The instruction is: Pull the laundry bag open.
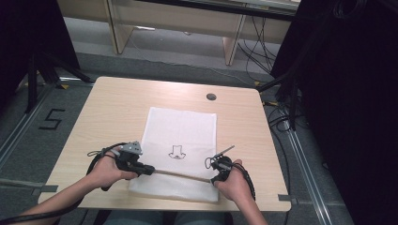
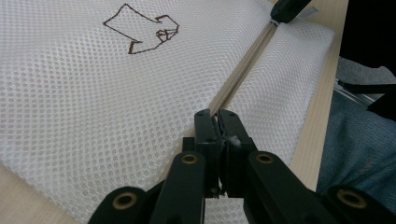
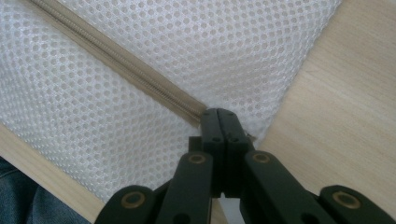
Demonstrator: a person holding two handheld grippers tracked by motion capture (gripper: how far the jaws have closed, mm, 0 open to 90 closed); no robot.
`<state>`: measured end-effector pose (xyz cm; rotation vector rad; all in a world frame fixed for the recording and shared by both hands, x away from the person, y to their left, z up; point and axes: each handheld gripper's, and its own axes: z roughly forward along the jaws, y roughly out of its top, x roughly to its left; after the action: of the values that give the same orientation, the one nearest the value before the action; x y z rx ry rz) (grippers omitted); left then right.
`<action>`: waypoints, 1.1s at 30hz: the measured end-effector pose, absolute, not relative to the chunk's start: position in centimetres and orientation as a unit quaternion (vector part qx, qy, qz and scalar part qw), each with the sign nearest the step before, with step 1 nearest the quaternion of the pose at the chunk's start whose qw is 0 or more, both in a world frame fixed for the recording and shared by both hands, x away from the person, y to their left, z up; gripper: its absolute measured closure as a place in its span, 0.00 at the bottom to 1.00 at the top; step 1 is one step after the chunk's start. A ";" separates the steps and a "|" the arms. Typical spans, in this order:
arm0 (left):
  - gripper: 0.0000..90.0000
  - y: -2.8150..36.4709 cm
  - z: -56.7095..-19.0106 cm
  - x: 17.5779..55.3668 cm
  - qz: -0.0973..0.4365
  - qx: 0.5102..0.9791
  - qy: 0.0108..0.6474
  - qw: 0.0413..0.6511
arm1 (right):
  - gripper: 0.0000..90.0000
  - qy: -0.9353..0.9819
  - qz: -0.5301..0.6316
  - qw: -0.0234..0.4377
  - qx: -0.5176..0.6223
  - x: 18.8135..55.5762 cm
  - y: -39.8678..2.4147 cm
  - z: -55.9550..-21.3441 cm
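Two clenched grippers, left gripper [image 2: 219,122] and right gripper [image 3: 218,116], pinch the flat mesh bag's [image 1: 180,133] zipper [image 2: 243,65].

White perforated mesh bag [image 2: 93,93], soft and matt; beige woven zipper [image 3: 116,70]; pale matt wood-grain surface [image 3: 336,93]; black plastic hand-held gripper [image 2: 220,122].

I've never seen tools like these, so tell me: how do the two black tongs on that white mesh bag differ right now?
The left tongs pinch the zip at the bag's left end; the right tongs pinch it at the right end, by the bag's corner. The left tongs carry a grey three-cornered plate on top; the right tongs have a thin rod sticking up instead. Both are shut on the beige zip of the mesh bag, each held in one hand.
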<state>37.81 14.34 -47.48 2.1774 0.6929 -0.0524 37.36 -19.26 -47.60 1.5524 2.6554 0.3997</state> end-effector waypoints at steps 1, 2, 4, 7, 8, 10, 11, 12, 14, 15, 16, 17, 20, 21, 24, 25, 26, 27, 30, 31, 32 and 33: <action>0.97 14.3 -47.5 37.8 -0.019 0.867 0.274 0.416 | 1.00 0.856 0.136 0.018 0.498 37.3 -19.2 -47.7; 0.97 14.4 -47.5 37.8 -0.017 0.868 0.270 0.416 | 1.00 0.859 0.137 0.017 0.493 37.4 -19.3 -47.7; 0.97 14.4 -47.5 37.8 -0.018 0.868 0.271 0.416 | 1.00 0.859 0.137 0.017 0.494 37.4 -19.2 -47.7; 0.97 14.4 -47.5 37.8 -0.018 0.870 0.268 0.413 | 1.00 0.856 0.137 0.013 0.499 37.3 -19.2 -47.7; 0.97 14.5 -47.5 37.7 -0.018 0.869 0.272 0.413 | 1.00 0.856 0.133 0.015 0.500 37.3 -19.2 -47.6; 0.97 14.7 -47.6 37.7 -0.024 0.866 0.277 0.415 | 1.00 0.856 0.129 0.021 0.500 37.4 -19.3 -47.6; 0.97 14.7 -47.6 37.7 -0.026 0.866 0.277 0.417 | 1.00 0.855 0.132 0.024 0.500 37.4 -19.2 -47.7; 0.97 14.7 -47.6 37.6 -0.026 0.865 0.280 0.416 | 1.00 0.856 0.133 0.018 0.499 37.3 -19.2 -47.7; 0.97 14.6 -47.6 37.6 -0.025 0.866 0.275 0.418 | 1.00 0.861 0.135 0.020 0.490 37.4 -19.3 -47.7; 0.97 14.7 -47.6 37.6 -0.026 0.864 0.281 0.416 | 1.00 0.860 0.136 0.018 0.491 37.4 -19.3 -47.7; 0.97 14.7 -47.6 37.7 -0.024 0.868 0.274 0.414 | 1.00 0.859 0.135 0.017 0.494 37.4 -19.2 -47.7; 0.97 14.7 -47.6 37.7 -0.021 0.868 0.273 0.414 | 1.00 0.859 0.136 0.017 0.493 37.4 -19.2 -47.7; 0.97 15.1 -47.6 37.7 -0.025 0.864 0.284 0.415 | 1.00 0.857 0.135 0.018 0.497 37.3 -19.2 -47.7; 0.97 15.2 -47.5 37.7 -0.022 0.865 0.281 0.416 | 1.00 0.859 0.136 0.017 0.494 37.4 -19.3 -47.7; 0.97 15.4 -47.5 37.7 -0.022 0.864 0.286 0.414 | 1.00 0.860 0.134 0.017 0.493 37.4 -19.2 -47.7; 0.97 15.4 -47.5 37.7 -0.023 0.863 0.286 0.415 | 1.00 0.859 0.134 0.018 0.493 37.4 -19.2 -47.7; 0.97 15.4 -47.5 37.7 -0.024 0.863 0.286 0.415 | 1.00 0.861 0.136 0.019 0.490 37.4 -19.3 -47.7; 0.97 15.4 -47.5 37.7 -0.023 0.864 0.286 0.414 | 1.00 0.859 0.137 0.016 0.493 37.4 -19.2 -47.7; 0.97 15.4 -47.5 37.7 -0.024 0.863 0.286 0.415 | 1.00 0.862 0.136 0.019 0.489 37.4 -19.3 -47.7; 0.97 15.4 -47.5 37.7 -0.024 0.864 0.285 0.415 | 1.00 0.862 0.135 0.019 0.489 37.4 -19.3 -47.7; 0.97 15.4 -47.5 37.7 -0.024 0.864 0.284 0.414 | 1.00 0.862 0.136 0.019 0.489 37.4 -19.3 -47.7; 0.97 15.4 -47.5 37.7 -0.024 0.865 0.284 0.414 | 1.00 0.860 0.134 0.017 0.492 37.4 -19.3 -47.7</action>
<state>37.69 15.43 -47.54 2.1732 0.7131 -0.0611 37.41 -19.26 -47.69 1.5303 2.6717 0.4150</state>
